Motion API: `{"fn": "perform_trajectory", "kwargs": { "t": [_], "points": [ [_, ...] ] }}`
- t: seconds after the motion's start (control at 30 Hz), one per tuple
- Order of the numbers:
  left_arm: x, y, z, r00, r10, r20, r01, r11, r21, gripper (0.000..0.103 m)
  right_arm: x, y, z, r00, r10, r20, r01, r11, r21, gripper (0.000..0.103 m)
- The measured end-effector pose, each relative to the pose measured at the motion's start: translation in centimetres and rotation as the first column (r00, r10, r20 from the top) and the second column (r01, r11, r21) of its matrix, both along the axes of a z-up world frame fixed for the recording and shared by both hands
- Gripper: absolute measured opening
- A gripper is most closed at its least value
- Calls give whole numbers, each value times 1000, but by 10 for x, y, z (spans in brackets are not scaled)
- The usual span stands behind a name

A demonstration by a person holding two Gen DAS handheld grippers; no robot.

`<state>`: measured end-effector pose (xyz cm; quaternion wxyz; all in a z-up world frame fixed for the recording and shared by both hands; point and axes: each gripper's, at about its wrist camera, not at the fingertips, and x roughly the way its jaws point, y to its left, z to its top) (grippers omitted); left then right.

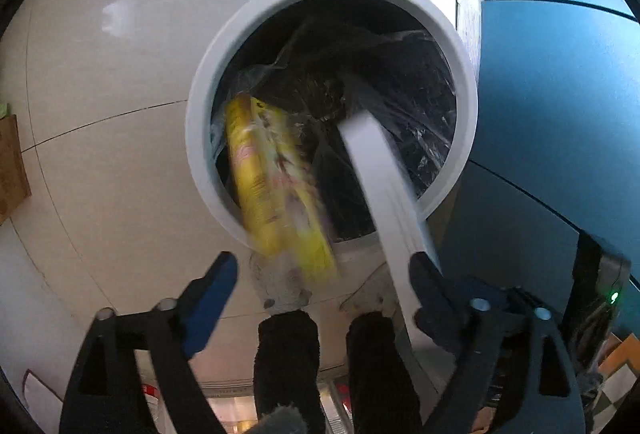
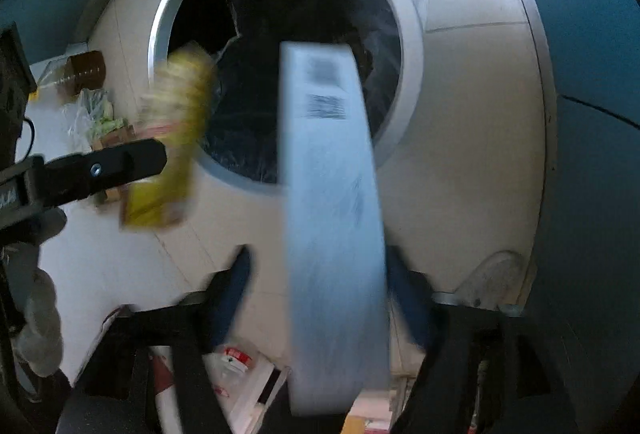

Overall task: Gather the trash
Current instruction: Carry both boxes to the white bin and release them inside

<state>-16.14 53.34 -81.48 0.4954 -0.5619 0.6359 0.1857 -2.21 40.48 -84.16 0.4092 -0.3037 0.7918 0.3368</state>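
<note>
A white round bin (image 1: 204,122) lined with a black bag stands on the pale floor; it also shows in the right wrist view (image 2: 412,46). A yellow wrapper (image 1: 276,186) hangs blurred over the bin's near rim, free of my open left gripper (image 1: 324,270); it also shows in the right wrist view (image 2: 172,138). A long white box (image 2: 332,202) with barcodes tilts into the bin mouth, blurred, between the spread fingers of my right gripper (image 2: 320,270); it also shows in the left wrist view (image 1: 380,186). The left gripper's finger (image 2: 108,162) reaches in from the left.
A teal wall (image 1: 552,82) runs to the right of the bin. Bags, a brown container (image 2: 86,68) and litter lie on the floor at the left. A red and white packet (image 2: 236,358) and papers lie below the grippers.
</note>
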Motion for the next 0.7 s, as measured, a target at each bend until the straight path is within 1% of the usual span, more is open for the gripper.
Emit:
{"fn": "perform_trajectory", "kwargs": {
  "t": [0.03,0.1,0.13,0.17,0.23,0.3,0.33,0.37,0.47,0.53,0.57,0.6,0.67,0.7],
  "points": [
    [-2,2,4,1000,1,-1,-1,1000,18,95,3,2,2,1000,-10,14,10,1000,4,87],
    [-10,6,14,1000,2,-16,-1,997,73,96,12,10,8,996,-7,91,6,1000,15,89],
    [-14,7,25,1000,2,-29,2,992,128,96,14,12,12,990,-4,140,1,1000,23,98],
    [-16,8,32,999,-2,-40,9,984,178,96,12,10,18,984,2,180,-8,1000,30,103],
    [-17,2,53,996,-22,-85,49,946,321,96,11,14,29,965,16,262,-33,998,62,103],
    [-21,0,67,993,-33,-115,78,906,417,96,7,19,35,938,39,345,-74,993,88,103],
    [-24,-2,75,990,-44,-137,103,880,463,96,1,23,37,928,44,370,-86,991,98,103],
    [-23,-6,76,988,-46,-149,113,867,485,96,-3,25,41,913,51,405,-104,988,111,103],
    [-30,-13,95,986,-41,-164,123,838,532,96,1,23,51,887,39,460,-116,983,141,103],
    [-26,-22,104,986,-37,-163,123,825,551,96,0,18,63,883,19,468,-108,981,164,103],
    [-29,-25,114,986,-39,-164,125,820,559,96,-2,17,71,880,10,474,-107,978,179,103],
    [-21,-27,112,985,-40,-165,127,818,561,96,-3,16,78,877,8,480,-110,976,186,103],
    [-23,-32,130,988,-42,-150,121,812,571,96,-6,12,97,866,2,500,-120,971,205,103],
    [-20,-37,133,988,-40,-146,118,809,576,96,-8,10,109,863,-5,505,-122,968,218,103]
  ]
}}
